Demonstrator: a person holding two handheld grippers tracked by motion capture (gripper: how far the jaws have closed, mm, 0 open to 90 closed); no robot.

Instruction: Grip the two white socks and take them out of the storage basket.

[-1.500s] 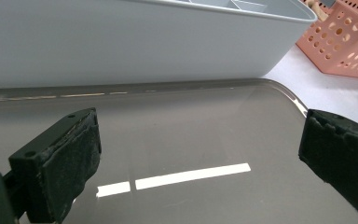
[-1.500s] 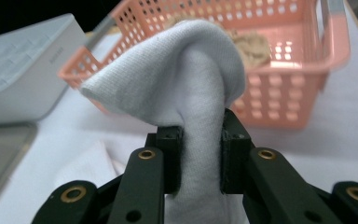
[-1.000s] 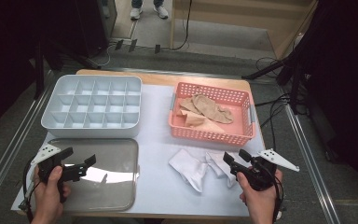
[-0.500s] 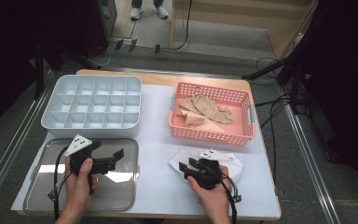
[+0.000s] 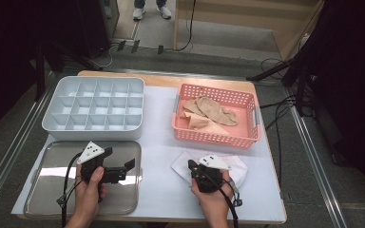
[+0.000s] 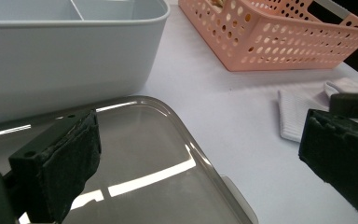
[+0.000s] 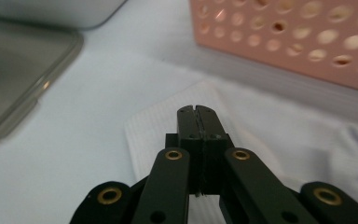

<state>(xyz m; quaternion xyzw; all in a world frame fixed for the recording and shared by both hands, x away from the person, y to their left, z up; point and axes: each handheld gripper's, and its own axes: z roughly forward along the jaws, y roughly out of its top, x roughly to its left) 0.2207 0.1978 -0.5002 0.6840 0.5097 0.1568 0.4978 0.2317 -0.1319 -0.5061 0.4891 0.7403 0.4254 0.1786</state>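
White socks (image 5: pixel 234 164) lie on the table in front of the pink basket (image 5: pixel 216 138). My right gripper (image 5: pixel 193 168) sits low on their left part. Its jaws have just been closing and now stand shut, pads together at the ribbed edge of a white sock (image 7: pixel 270 135); I see no cloth between them (image 7: pixel 198 110). My left gripper (image 5: pixel 126 170) hovers open over the steel tray (image 5: pixel 52 156), nothing between its pads (image 6: pixel 200 158). Beige socks (image 5: pixel 210 112) lie in the basket.
A grey divided box (image 5: pixel 95 134) stands behind the tray, its wall close ahead of the left gripper (image 6: pixel 51 60). The pink basket (image 6: pixel 284 51) is at the right rear. The table's front edge is just below both hands.
The left hand has moved right, from the tray's left edge to over its middle. The right hand has shifted left and down onto the white socks, and its jaws have closed.
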